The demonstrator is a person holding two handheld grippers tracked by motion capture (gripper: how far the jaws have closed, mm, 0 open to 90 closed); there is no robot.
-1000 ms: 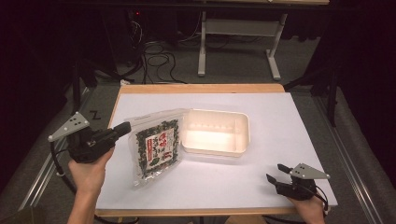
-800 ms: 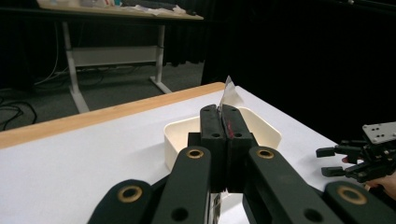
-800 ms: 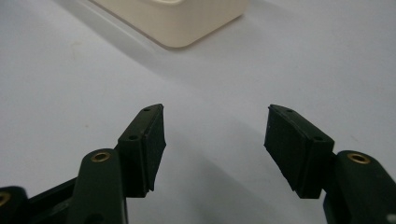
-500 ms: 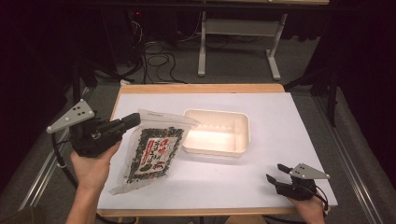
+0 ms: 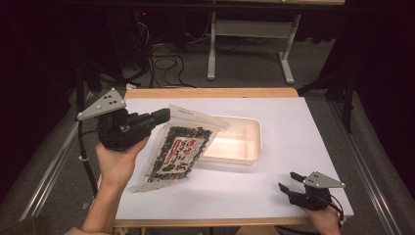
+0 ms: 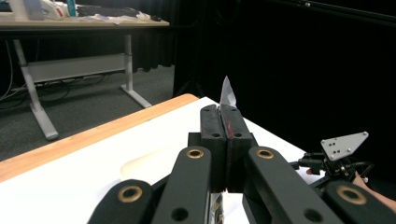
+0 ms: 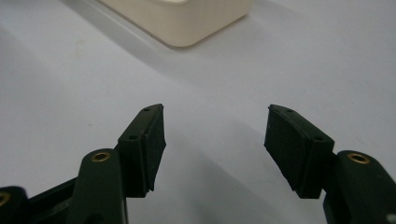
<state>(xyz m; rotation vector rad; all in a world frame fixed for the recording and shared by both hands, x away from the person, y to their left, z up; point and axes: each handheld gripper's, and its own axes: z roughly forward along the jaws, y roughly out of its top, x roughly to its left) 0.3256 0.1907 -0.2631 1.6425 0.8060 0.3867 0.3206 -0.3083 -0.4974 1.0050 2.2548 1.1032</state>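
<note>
On the front of the clear snack bag (image 5: 178, 152), a red label with some white characters, too small and blurred for reading; nowhere else any text, brand, number or sign clear enough to read.

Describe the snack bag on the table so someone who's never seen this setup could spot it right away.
Start at the white table and find the cream tray near its middle. The bag hangs tilted at the tray's left end, pinched at its top corner by the left tongs. It alone is clear plastic with dark contents and a red label.
</note>
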